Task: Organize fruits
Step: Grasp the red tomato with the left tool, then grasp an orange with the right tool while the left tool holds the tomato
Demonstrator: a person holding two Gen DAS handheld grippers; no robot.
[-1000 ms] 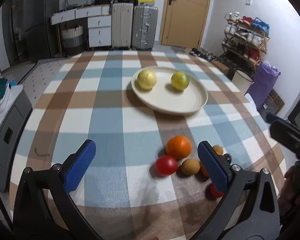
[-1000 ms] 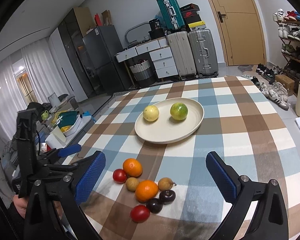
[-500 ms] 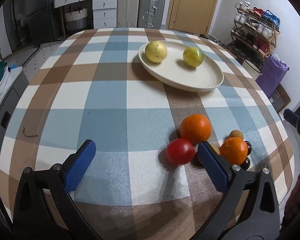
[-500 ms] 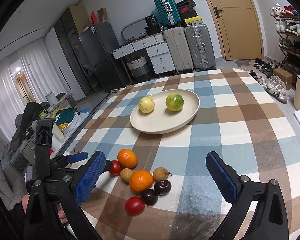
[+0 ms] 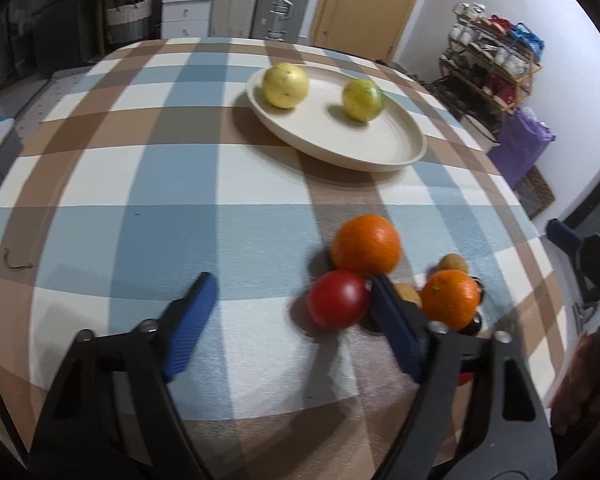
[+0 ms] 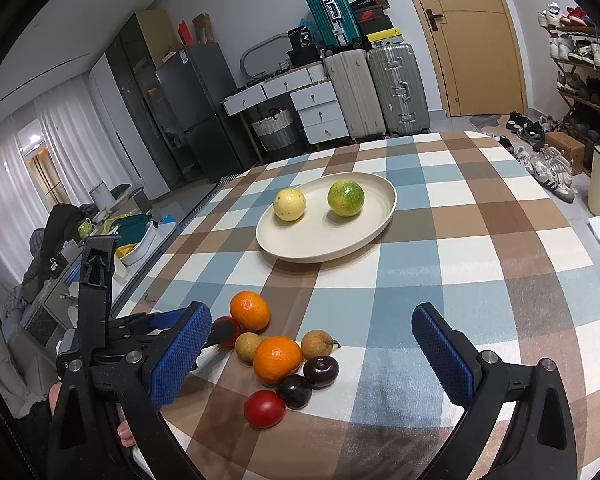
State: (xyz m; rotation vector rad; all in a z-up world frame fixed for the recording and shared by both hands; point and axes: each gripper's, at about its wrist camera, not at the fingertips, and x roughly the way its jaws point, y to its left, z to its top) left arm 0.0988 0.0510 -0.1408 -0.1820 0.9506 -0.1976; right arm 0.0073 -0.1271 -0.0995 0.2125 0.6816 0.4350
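A: Where do your grippers stand?

B: Your left gripper (image 5: 290, 312) sits low over the checked tablecloth (image 5: 148, 184), jaws wide, its right finger just beside the round red tomato (image 5: 337, 299) (slightly blurred). Your right gripper (image 6: 312, 354) is spread wide too, holding nothing.

A: And the fruit?

B: The loose cluster lies near you: large orange (image 5: 367, 244), smaller orange (image 6: 277, 359), two dark plums (image 6: 321, 372). A pale yellow fruit (image 6: 289, 204) and a green-yellow one (image 6: 346, 198) rest on the cream oval plate (image 6: 300, 248).
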